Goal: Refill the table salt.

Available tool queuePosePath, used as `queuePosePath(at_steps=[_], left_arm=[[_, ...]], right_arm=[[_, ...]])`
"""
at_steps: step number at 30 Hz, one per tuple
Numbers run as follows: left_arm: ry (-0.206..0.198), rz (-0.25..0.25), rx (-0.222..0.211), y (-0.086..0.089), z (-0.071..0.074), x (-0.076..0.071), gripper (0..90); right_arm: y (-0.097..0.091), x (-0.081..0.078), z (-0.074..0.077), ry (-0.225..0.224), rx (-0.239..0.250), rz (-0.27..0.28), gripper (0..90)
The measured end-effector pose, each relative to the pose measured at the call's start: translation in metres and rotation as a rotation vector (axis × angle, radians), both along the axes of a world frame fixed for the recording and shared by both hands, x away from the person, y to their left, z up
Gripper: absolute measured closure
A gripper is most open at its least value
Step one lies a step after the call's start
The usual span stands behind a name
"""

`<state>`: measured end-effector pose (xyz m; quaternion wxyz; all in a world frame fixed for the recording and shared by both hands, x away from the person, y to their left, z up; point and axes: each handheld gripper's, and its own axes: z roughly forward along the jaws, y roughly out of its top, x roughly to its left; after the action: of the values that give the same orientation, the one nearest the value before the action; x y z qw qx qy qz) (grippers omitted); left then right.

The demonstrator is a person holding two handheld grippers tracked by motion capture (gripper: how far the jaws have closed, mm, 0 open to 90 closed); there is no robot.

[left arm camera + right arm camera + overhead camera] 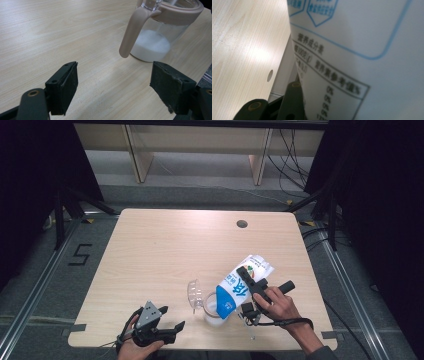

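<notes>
Over the jug [214, 311], at five o'clock on the table [165, 250], I'm tipping the milk carton [243, 284], clamped in my right gripper [250, 281], pouring. Left gripper [167, 320] is idling with jaws apart. Next, I'd level the carton gently.

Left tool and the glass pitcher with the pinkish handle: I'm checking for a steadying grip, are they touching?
Apart. The left gripper view shows the left tool open, with bare wooden table before the glass pitcher.
</notes>
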<state>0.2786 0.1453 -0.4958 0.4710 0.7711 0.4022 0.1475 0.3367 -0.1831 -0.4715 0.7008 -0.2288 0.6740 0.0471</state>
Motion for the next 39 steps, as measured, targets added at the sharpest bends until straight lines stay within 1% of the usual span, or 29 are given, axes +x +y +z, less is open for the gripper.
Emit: queuePosePath(at_steps=[1, 2, 3, 4, 5, 6, 7, 8, 10, 11, 12, 14, 16, 17, 18, 20, 22, 23, 25, 26, 27, 29, 30, 32, 33, 35, 36, 38, 39], left_arm=[[-0.008, -0.005, 0.006, 0.0002, 0.0004, 0.0002, 21.7], [0.000, -0.002, 0.003, 0.0000, 0.0001, 0.0001, 21.7], [0.000, -0.002, 0.003, 0.0000, 0.0000, 0.0001, 21.7], [0.000, -0.002, 0.003, 0.0000, 0.0000, 0.0000, 21.7], [-0.001, 0.003, -0.007, -0.0007, -0.0001, -0.0002, 21.7], [-0.003, 0.002, -0.004, -0.0004, 0.0001, -0.0002, 21.7], [-0.002, 0.007, 0.001, -0.0004, 0.0005, -0.0006, 21.7], [-0.007, 0.001, 0.005, 0.0000, 0.0006, -0.0003, 21.7], [0.000, 0.005, -0.006, -0.0007, 0.0001, -0.0005, 21.7], [0.000, 0.004, -0.002, -0.0007, 0.0003, -0.0007, 21.7], [-0.001, 0.002, -0.003, -0.0007, 0.0000, -0.0004, 21.7], [0.001, -0.003, 0.002, 0.0000, -0.0001, 0.0003, 21.7], [0.002, 0.004, 0.004, -0.0001, 0.0001, -0.0001, 21.7], [0.002, 0.003, 0.004, 0.0000, 0.0002, -0.0002, 21.7], [0.001, 0.000, 0.001, -0.0001, 0.0001, 0.0000, 21.7], [0.002, 0.001, 0.008, -0.0001, 0.0003, -0.0001, 21.7], [0.000, -0.002, 0.001, -0.0002, -0.0001, 0.0001, 21.7], [0.000, -0.002, 0.000, -0.0001, -0.0001, 0.0001, 21.7], [-0.003, 0.004, 0.001, -0.0002, 0.0003, 0.0000, 21.7], [-0.006, -0.004, 0.015, 0.0010, 0.0008, 0.0003, 21.7], [-0.006, 0.002, 0.002, 0.0000, 0.0006, -0.0001, 21.7], [-0.004, 0.003, 0.001, -0.0003, 0.0007, -0.0003, 21.7], [0.001, 0.007, -0.009, -0.0009, 0.0002, -0.0005, 21.7], [-0.006, -0.004, -0.001, -0.0004, 0.0004, 0.0001, 21.7], [0.000, 0.001, -0.007, -0.0007, 0.0001, 0.0000, 21.7], [0.001, 0.008, -0.003, -0.0007, 0.0006, -0.0006, 21.7], [-0.006, 0.001, 0.003, -0.0001, 0.0008, -0.0002, 21.7], [-0.005, -0.002, 0.010, 0.0008, 0.0010, 0.0000, 21.7], [-0.002, 0.004, 0.006, 0.0005, 0.0009, -0.0003, 21.7]], right_arm=[[0.0001, -0.0001, 0.0000, -0.001, -0.002, 0.001, 68.0], [0.0001, -0.0002, 0.0000, -0.002, -0.001, 0.002, 68.2], [0.0002, -0.0003, 0.0000, -0.005, -0.001, 0.004, 68.2], [0.0004, -0.0007, 0.0001, 0.005, -0.006, -0.006, 68.3], [0.0005, -0.0008, 0.0001, 0.005, -0.006, -0.005, 68.4], [0.0006, -0.0007, 0.0006, -0.004, -0.005, 0.002, 68.6], [0.0006, -0.0006, 0.0000, 0.002, 0.009, -0.002, 68.7], [0.0008, -0.0007, 0.0008, -0.004, 0.007, 0.002, 68.8], [0.0008, -0.0010, 0.0011, -0.002, 0.004, 0.001, 68.9], [0.0007, -0.0009, 0.0008, -0.002, 0.004, -0.001, 69.0], [0.0003, -0.0007, -0.0003, 0.006, -0.002, -0.002, 69.0], [0.0003, -0.0007, -0.0004, 0.008, -0.002, -0.001, 69.0], [0.0009, -0.0007, -0.0001, 0.000, 0.006, 0.003, 69.1], [0.0009, -0.0006, -0.0010, 0.006, 0.006, 0.002, 69.1], [0.0012, -0.0007, -0.0007, 0.000, 0.004, 0.004, 69.1], [0.0009, -0.0011, -0.0014, 0.011, -0.005, -0.001, 69.2], [0.0007, -0.0011, -0.0009, 0.004, -0.003, 0.004, 69.3], [0.0008, -0.0011, -0.0007, 0.010, 0.001, -0.002, 69.4], [0.0009, -0.0008, 0.0000, -0.002, 0.005, 0.003, 69.4], [0.0009, -0.0009, 0.0000, -0.002, 0.004, 0.003, 69.5], [0.0008, -0.0008, -0.0006, 0.003, 0.004, 0.000, 69.5], [0.0009, -0.0011, -0.0004, 0.008, 0.001, -0.003, 69.6], [0.0011, -0.0013, 0.0003, 0.000, 0.001, -0.001, 69.6], [0.0011, -0.0010, -0.0003, -0.006, 0.008, 0.010, 69.7], [0.0012, -0.0011, -0.0004, -0.006, 0.007, 0.010, 69.8], [0.0013, -0.0012, -0.0004, -0.005, 0.007, 0.010, 69.8], [0.0013, -0.0011, -0.0008, 0.000, 0.006, 0.008, 69.8], [0.0014, -0.0012, -0.0001, -0.003, 0.004, 0.009, 70.0], [0.0012, -0.0016, 0.0000, -0.006, 0.008, 0.008, 70.1]])
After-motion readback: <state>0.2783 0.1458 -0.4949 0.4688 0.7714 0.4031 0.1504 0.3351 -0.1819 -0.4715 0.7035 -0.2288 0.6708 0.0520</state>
